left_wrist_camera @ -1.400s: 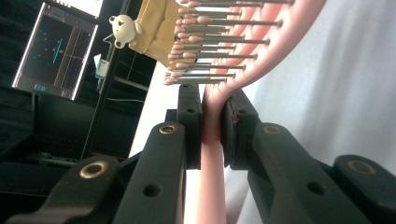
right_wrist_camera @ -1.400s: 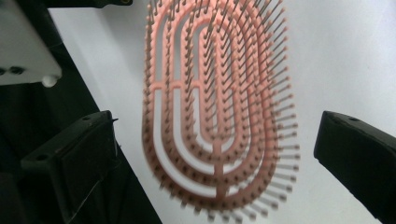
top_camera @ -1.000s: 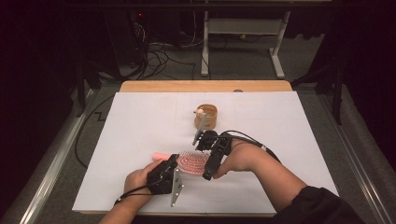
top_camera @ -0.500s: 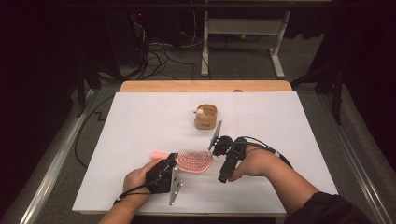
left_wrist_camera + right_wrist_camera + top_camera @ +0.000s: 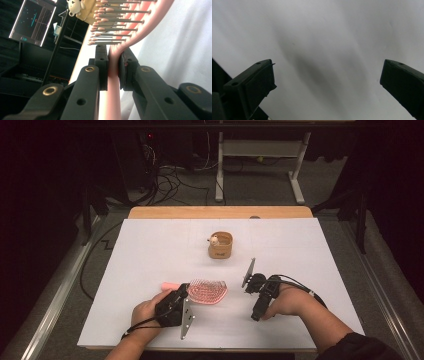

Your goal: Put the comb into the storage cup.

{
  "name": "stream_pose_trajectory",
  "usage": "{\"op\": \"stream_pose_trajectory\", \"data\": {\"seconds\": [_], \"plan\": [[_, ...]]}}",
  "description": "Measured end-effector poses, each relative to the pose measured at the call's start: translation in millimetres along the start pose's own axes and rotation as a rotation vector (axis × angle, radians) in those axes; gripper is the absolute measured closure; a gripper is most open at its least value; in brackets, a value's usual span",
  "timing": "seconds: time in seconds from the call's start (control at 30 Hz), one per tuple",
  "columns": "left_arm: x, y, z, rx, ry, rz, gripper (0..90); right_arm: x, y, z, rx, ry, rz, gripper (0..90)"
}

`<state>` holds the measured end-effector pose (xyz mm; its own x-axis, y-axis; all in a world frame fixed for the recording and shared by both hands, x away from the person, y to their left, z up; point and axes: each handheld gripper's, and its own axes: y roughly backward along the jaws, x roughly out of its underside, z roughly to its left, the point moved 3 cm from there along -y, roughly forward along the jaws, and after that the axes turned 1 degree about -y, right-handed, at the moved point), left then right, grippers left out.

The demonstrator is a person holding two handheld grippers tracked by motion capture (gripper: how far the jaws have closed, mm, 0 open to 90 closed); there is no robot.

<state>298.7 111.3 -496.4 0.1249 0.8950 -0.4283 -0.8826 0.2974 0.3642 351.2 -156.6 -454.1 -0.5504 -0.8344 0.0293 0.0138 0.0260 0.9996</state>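
The right gripper [image 5: 256, 296] has drawn back from the pink hairbrush [image 5: 207, 291] toward the table's [image 5: 150, 250] right side, its jaws wide apart over bare white surface. The left gripper [image 5: 113, 66] clamps the brush's handle at the neck, bristles up. A small tan holder [image 5: 220, 245], perhaps wooden, stands beyond

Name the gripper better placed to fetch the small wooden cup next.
Right. The right gripper has open, empty jaws and lies nearer the wooden cup, while the left gripper is clamped on the pink hairbrush.
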Motion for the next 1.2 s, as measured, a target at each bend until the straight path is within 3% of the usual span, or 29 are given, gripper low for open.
{"op": "stream_pose_trajectory", "data": {"seconds": [0.27, 0.4, 0.57, 1.2], "plan": [[0.2, -0.3, 0.5, 0.002, 0.006, 0.0, 80.3, 23.4, -12.5, -16.3, 0.01, -0.044, 0.003, 0.2], [0.5, 0.0, 1.2, 0.0, 0.016, -0.002, 80.3, 31.3, -16.3, -21.7, 0.018, -0.06, -0.042, 0.4], [1.0, 1.0, 2.1, 0.0, 0.023, -0.005, 80.2, 35.7, -18.3, -23.8, 0.052, -0.046, -0.16, 0.2], [3.9, 0.1, 4.3, -0.007, 0.043, 0.003, 80.3, 42.7, -23.2, -31.6, 0.066, -0.202, -0.672, 0.2]]}}
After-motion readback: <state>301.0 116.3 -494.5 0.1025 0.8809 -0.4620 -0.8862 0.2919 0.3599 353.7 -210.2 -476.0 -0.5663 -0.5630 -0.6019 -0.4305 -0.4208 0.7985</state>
